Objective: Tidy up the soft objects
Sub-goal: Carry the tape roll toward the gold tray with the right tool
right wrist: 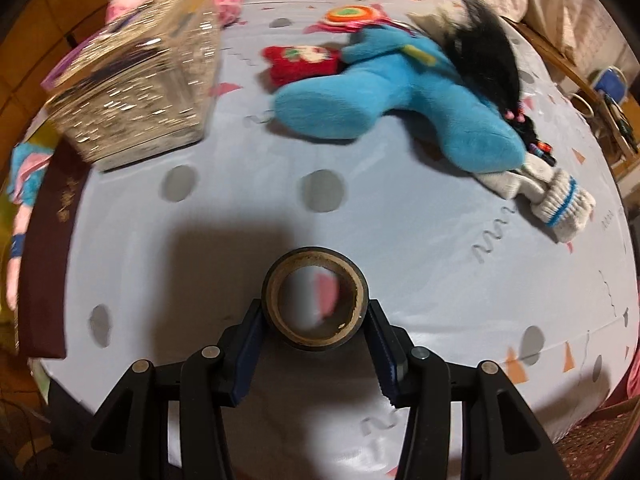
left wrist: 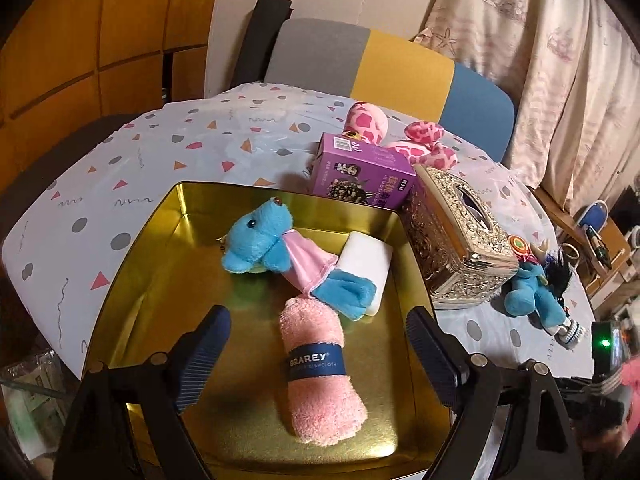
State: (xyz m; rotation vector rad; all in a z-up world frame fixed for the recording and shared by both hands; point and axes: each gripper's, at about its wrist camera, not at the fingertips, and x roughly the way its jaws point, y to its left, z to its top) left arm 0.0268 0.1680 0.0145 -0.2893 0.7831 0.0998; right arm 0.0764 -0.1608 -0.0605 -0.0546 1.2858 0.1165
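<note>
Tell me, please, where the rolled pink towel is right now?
In the left wrist view, the pink towel lies in the gold tin, just below the blue plush.

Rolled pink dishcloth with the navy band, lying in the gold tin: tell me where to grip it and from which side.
Grip the rolled pink dishcloth at its navy paper band, coming from above. The open left gripper already straddles the roll across its width. The band marks its tight middle, and the gold tin has walls that block side approaches.
</note>
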